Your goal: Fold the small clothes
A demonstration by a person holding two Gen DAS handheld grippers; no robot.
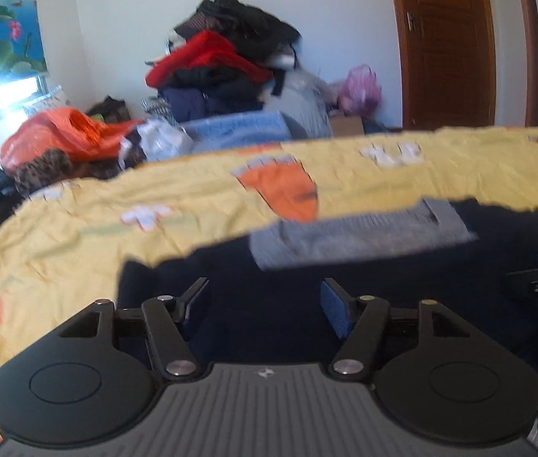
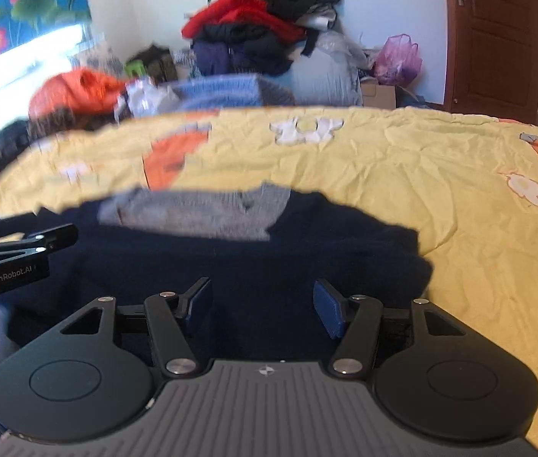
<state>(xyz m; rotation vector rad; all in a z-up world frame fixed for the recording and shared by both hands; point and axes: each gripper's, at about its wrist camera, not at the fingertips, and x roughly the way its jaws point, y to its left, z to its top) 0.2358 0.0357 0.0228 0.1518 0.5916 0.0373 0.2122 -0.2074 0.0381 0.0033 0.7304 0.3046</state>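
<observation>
Both the left gripper [image 1: 265, 304] and right gripper [image 2: 263, 304] gape empty above the navy knitted sweater with grey collar [image 2: 230, 262], just ahead on the yellow bedspread [image 2: 421, 175].

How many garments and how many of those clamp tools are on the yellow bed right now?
Garments: 1, the navy sweater with a grey collar
Clamp tools: 2, the left gripper and the right gripper, both open over it
Total: 3

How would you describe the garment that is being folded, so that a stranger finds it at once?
Start at the yellow bedspread with orange and white cartoon prints. On its near edge lies a dark navy sweater, spread flat in front of both cameras. Its grey ribbed collar sets it apart from the clothes pile behind the bed, by the wall.
</observation>
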